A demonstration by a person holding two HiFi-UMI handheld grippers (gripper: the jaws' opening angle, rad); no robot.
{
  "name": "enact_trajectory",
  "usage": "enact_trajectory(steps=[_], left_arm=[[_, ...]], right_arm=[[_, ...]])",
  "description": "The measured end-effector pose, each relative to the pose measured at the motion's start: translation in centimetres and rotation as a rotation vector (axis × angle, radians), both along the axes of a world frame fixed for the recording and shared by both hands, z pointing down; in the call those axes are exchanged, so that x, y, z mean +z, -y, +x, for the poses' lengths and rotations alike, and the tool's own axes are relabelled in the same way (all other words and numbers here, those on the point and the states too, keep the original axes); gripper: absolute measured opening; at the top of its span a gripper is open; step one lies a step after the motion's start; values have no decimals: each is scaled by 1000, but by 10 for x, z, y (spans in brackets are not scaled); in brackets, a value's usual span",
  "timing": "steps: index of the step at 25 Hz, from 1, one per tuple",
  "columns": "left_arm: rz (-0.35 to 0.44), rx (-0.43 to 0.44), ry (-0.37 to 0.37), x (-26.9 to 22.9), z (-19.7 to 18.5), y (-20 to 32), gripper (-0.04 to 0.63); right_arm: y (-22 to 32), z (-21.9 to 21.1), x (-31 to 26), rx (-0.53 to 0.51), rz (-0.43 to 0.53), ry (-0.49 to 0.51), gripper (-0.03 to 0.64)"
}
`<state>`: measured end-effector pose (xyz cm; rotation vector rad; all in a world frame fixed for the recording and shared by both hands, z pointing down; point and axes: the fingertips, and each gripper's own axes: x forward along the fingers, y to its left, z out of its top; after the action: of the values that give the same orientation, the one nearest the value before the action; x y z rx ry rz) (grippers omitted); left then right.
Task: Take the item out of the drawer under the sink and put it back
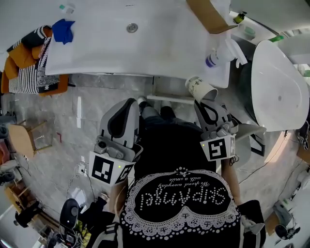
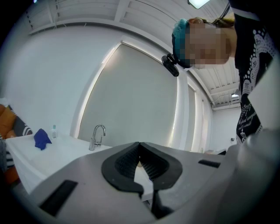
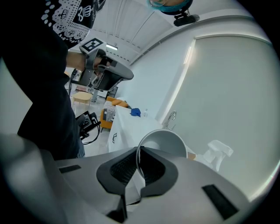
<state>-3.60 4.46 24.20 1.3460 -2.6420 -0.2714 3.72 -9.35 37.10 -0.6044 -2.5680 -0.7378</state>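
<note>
A white paper cup [image 1: 199, 88] with dark print is tipped on its side, just below the front edge of the white sink counter [image 1: 145, 53]. My right gripper [image 1: 201, 101] is shut on the cup's rim. In the right gripper view the thin wall of the cup [image 3: 164, 142] is pinched between the black pads. My left gripper [image 1: 132, 102] hangs lower left of the cup, apart from it. Seen from the left gripper view, this gripper [image 2: 139, 147] is shut with nothing in it. The drawer itself I cannot make out.
On the counter are a faucet [image 1: 131, 27], a blue cloth [image 1: 63, 30], a spray bottle [image 1: 223, 52] and a cardboard box [image 1: 208, 14]. A white rounded fixture [image 1: 278, 87] stands at the right. An orange seat with striped fabric [image 1: 26, 68] is at the left, and cables lie on the floor [image 1: 80, 169].
</note>
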Motion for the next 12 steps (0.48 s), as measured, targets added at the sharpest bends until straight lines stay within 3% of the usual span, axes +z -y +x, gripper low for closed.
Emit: enact_trajectory(steps=[12], left_arm=[[18, 24, -49, 6, 8, 16, 5]], right_arm=[[-14, -3, 19, -80, 70, -44, 25]])
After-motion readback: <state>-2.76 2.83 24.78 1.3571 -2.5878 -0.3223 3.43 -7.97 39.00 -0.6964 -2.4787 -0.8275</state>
